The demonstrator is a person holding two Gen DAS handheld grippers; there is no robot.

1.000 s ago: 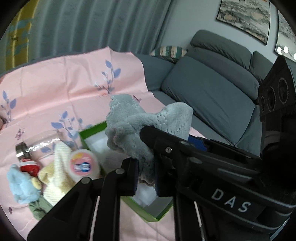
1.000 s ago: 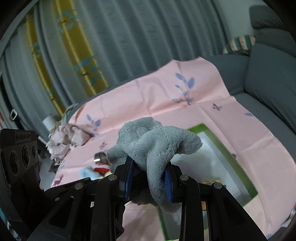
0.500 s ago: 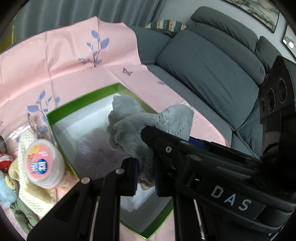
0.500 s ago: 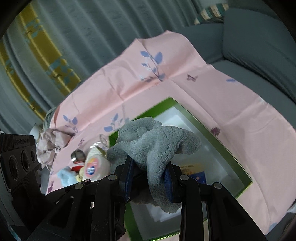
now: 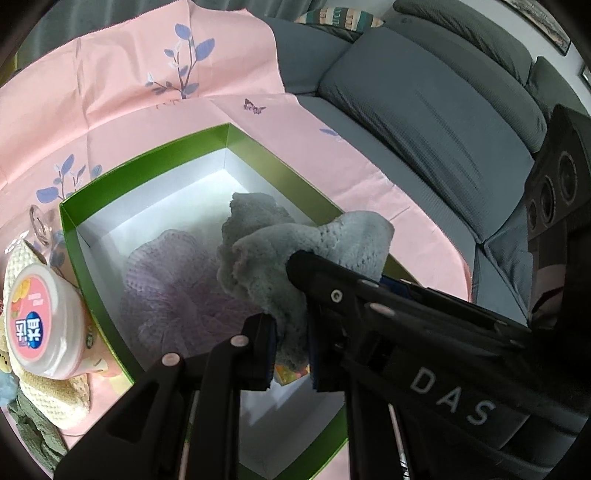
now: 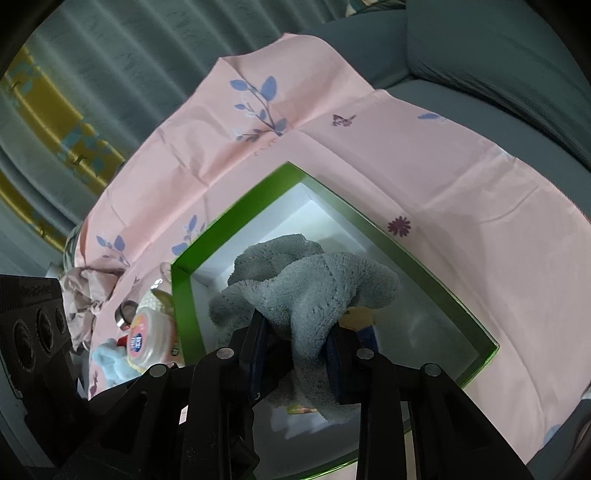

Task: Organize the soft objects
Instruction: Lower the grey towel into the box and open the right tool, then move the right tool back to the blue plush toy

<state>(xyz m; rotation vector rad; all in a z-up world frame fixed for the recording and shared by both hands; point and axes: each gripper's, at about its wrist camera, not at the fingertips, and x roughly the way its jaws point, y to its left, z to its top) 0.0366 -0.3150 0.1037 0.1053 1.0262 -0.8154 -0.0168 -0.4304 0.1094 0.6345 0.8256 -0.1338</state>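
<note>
While both grippers hold it over the green box (image 5: 74,229), the grey fleece cloth (image 5: 295,251) should go down slack beside the lilac mesh puff (image 5: 173,288), corners tucked inside the rigid walls. Pink tablecloth (image 5: 110,92): thin, creased. Box: card, white-lined. Cloth: plush, bunched. Left gripper (image 5: 291,347): clamped on cloth. Right gripper (image 6: 295,354): closing tighter on cloth.

Grey sofa (image 5: 436,110), striped cushion (image 5: 338,16), pleated curtain (image 6: 122,66) behind.
</note>
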